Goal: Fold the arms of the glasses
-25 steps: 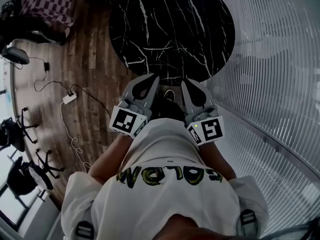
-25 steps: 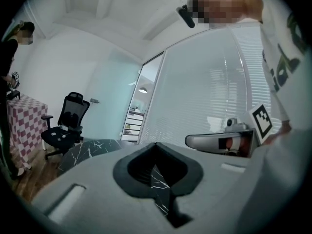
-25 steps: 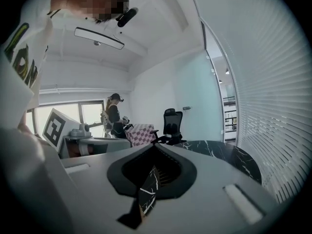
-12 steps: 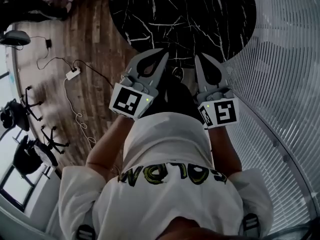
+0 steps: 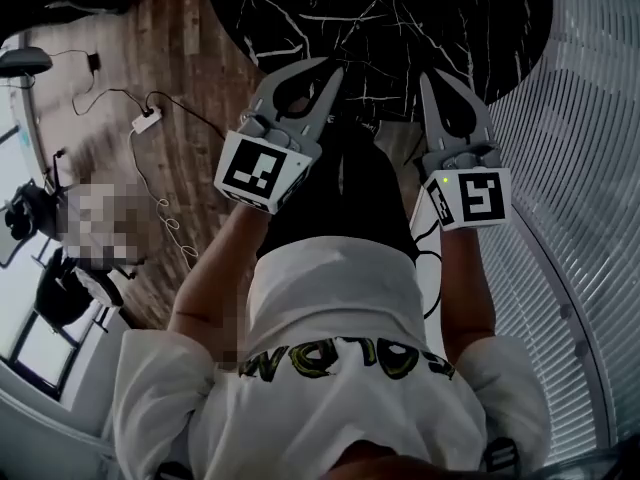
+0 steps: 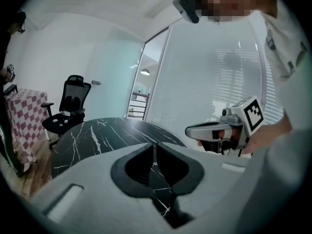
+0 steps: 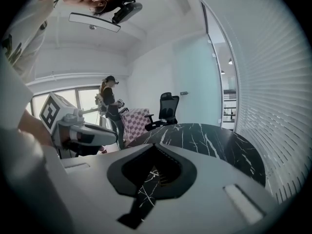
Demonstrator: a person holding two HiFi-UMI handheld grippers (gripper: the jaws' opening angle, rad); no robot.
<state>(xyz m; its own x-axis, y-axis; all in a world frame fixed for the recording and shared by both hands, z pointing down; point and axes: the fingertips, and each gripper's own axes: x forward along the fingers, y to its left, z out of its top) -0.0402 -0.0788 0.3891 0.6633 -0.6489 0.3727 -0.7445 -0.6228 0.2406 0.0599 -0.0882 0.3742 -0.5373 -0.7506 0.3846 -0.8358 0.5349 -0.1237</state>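
No glasses show in any view. A round black marble table [image 5: 400, 18] stands in front of the person, and its top looks bare in the left gripper view [image 6: 97, 135] and the right gripper view [image 7: 214, 140]. My left gripper [image 5: 333, 69] is shut and empty at the table's near edge, fingertips touching [image 6: 155, 144]. My right gripper [image 5: 432, 76] is also shut and empty [image 7: 155, 146], beside it on the right. Each gripper sees the other from the side: the right gripper [image 6: 214, 130] and the left gripper [image 7: 83, 135].
A slatted blind wall [image 5: 590, 168] runs along the right. On the wooden floor at left lie a power strip [image 5: 145, 123] and cables. A black office chair [image 6: 68, 108] and a checkered cloth [image 6: 19, 111] stand beyond the table. A person [image 7: 109, 111] stands by the window.
Both grippers have gone forward from the person's waist to the near edge of the table, sinking as they went. Both have stayed shut.
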